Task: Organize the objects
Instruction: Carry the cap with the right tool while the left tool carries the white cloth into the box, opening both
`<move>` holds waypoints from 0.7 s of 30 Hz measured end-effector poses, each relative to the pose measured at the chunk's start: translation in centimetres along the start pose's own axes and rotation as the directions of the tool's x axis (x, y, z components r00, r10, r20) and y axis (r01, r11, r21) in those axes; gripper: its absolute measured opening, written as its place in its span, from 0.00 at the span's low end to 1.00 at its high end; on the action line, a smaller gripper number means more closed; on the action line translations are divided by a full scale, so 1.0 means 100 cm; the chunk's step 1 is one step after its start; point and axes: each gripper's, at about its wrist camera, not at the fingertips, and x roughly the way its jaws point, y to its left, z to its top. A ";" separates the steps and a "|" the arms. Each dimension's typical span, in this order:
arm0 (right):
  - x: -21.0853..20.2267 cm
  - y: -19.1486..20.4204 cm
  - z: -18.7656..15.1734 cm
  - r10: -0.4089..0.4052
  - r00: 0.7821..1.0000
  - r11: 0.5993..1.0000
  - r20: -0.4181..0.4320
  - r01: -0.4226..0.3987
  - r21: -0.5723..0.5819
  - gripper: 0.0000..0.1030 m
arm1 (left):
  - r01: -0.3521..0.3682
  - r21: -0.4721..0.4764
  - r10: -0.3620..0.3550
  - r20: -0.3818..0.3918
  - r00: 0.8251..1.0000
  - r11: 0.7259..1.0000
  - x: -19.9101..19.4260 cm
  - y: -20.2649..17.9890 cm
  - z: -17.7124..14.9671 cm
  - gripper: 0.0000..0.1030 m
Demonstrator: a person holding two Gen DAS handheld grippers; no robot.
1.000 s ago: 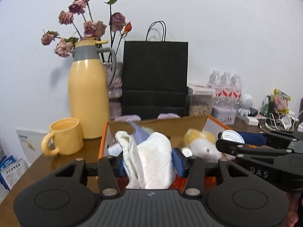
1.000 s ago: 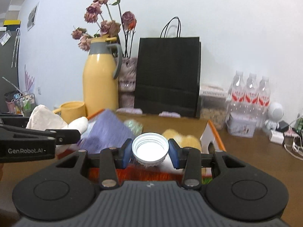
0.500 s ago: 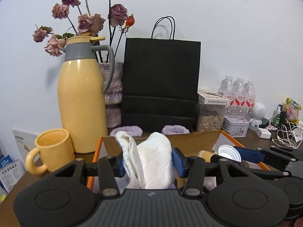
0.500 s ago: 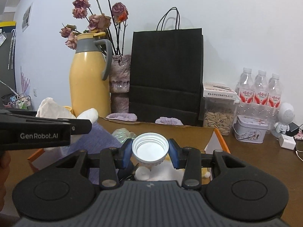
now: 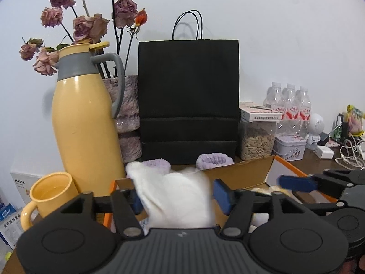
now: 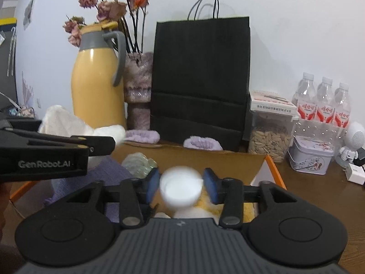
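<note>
My left gripper [image 5: 178, 197] hangs over the open orange-edged cardboard box [image 5: 239, 174], and its jaws are opening. A white cloth [image 5: 175, 196] lies blurred between them, clear of the right pad. My right gripper [image 6: 181, 182] is over the same box [image 6: 205, 157], its jaws also opening. A white bottle cap [image 6: 180, 188] shows blurred between its blue pads [image 6: 152, 183], with a gap on each side. Inside the box lie a purple cloth [image 6: 109, 171], a clear crumpled wrapper [image 6: 139, 162] and a yellow plush [image 6: 228, 207]. Each gripper's fingers appear at the edge of the other's view.
Behind the box stand a yellow thermos jug [image 5: 84, 132], a yellow mug [image 5: 49, 194], a vase of dried roses [image 5: 129, 114] and a black paper bag [image 5: 189, 96]. To the right are a seed jar [image 5: 257, 137], a tin [image 5: 288, 148], water bottles [image 5: 288, 105] and cables [image 5: 349, 155].
Both grippers moved forward over the box toward the black bag. Their jaws spread wider, and the cloth and the cap came loose from the pads and now look blurred.
</note>
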 end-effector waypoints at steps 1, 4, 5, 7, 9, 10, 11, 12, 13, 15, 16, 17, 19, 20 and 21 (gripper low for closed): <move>0.001 -0.001 0.000 -0.012 1.000 1.000 -0.002 0.012 -0.003 0.85 | -0.001 0.002 0.001 0.004 1.000 1.000 0.000 0.001 0.000 0.78; 0.001 -0.001 -0.001 -0.043 0.999 0.999 0.005 0.043 -0.011 1.00 | -0.015 -0.009 0.015 0.021 1.000 1.000 -0.001 0.005 -0.001 1.00; 0.002 -0.002 -0.001 -0.044 0.999 0.999 0.000 0.044 -0.008 1.00 | -0.018 -0.013 0.019 0.023 1.000 1.000 -0.001 0.006 0.000 1.00; 0.003 -0.004 -0.001 -0.044 0.999 0.999 -0.011 0.044 0.004 1.00 | -0.027 -0.023 0.027 0.014 1.000 0.999 0.000 0.008 0.000 1.00; 0.004 -0.005 -0.001 -0.042 0.999 0.999 -0.019 0.042 0.010 1.00 | -0.029 -0.033 0.029 0.008 1.000 0.999 0.001 0.010 0.000 1.00; 0.004 -0.006 -0.002 -0.043 0.999 0.999 -0.022 0.043 0.011 1.00 | -0.032 -0.035 0.032 0.005 0.999 0.999 0.001 0.010 0.000 1.00; 0.004 -0.005 -0.002 -0.045 0.999 0.999 -0.024 0.045 0.010 1.00 | -0.036 -0.035 0.036 0.002 0.999 0.999 0.001 0.010 0.000 1.00; 0.003 -0.005 -0.002 -0.046 0.999 0.999 -0.026 0.046 0.009 1.00 | -0.037 -0.035 0.037 0.000 0.999 0.999 0.001 0.011 0.000 1.00; 0.003 -0.005 -0.002 -0.047 0.999 0.999 -0.027 0.047 0.009 1.00 | -0.040 -0.035 0.040 -0.003 0.999 0.999 0.001 0.010 0.000 1.00; 0.001 -0.005 -0.002 -0.047 0.998 0.999 -0.029 0.047 0.011 1.00 | -0.045 -0.035 0.045 -0.007 0.999 0.998 0.001 0.010 0.000 1.00; 0.000 -0.005 -0.002 -0.047 0.998 0.999 -0.029 0.047 0.012 1.00 | -0.047 -0.036 0.046 -0.008 0.999 0.998 0.000 0.010 -0.001 1.00; -0.001 -0.005 -0.002 -0.048 0.998 0.999 -0.028 0.048 0.013 1.00 | -0.048 -0.037 0.047 -0.009 0.999 0.998 -0.001 0.010 -0.001 1.00; -0.004 -0.004 -0.002 -0.047 0.999 0.999 -0.027 0.047 0.008 1.00 | -0.051 -0.034 0.050 -0.009 0.999 0.998 -0.005 0.009 -0.002 1.00; -0.006 -0.004 -0.003 -0.047 0.999 0.999 -0.026 0.048 0.007 1.00 | -0.052 -0.034 0.052 -0.009 0.999 0.998 -0.007 0.009 -0.002 1.00; -0.009 -0.004 -0.004 -0.048 0.999 0.999 -0.026 0.048 0.006 1.00 | -0.053 -0.035 0.052 -0.010 0.999 0.998 -0.010 0.008 -0.003 1.00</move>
